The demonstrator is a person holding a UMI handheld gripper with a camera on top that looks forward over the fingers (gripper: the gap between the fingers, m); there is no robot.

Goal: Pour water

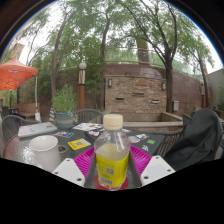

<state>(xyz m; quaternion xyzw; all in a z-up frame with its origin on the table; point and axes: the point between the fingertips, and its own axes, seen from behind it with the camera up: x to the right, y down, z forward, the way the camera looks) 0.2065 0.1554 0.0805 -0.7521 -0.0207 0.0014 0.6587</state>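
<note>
A clear plastic bottle (112, 155) with yellowish liquid, a white cap and a yellow label stands upright on a reddish round patch on the table (20, 152). It stands between the fingers of my gripper (112, 172). The magenta pads (84, 160) flank it, with a thin dark gap on each side. The gripper is open. A white cup (44, 151) stands on the table to the left of the left finger, a little ahead of it.
Papers, a yellow card (79, 144) and small items lie on the table beyond the bottle. A dark chair or bag (196, 138) rises at the right. A potted plant (64, 104), a brick wall (135, 95) and an orange umbrella (14, 75) stand further off.
</note>
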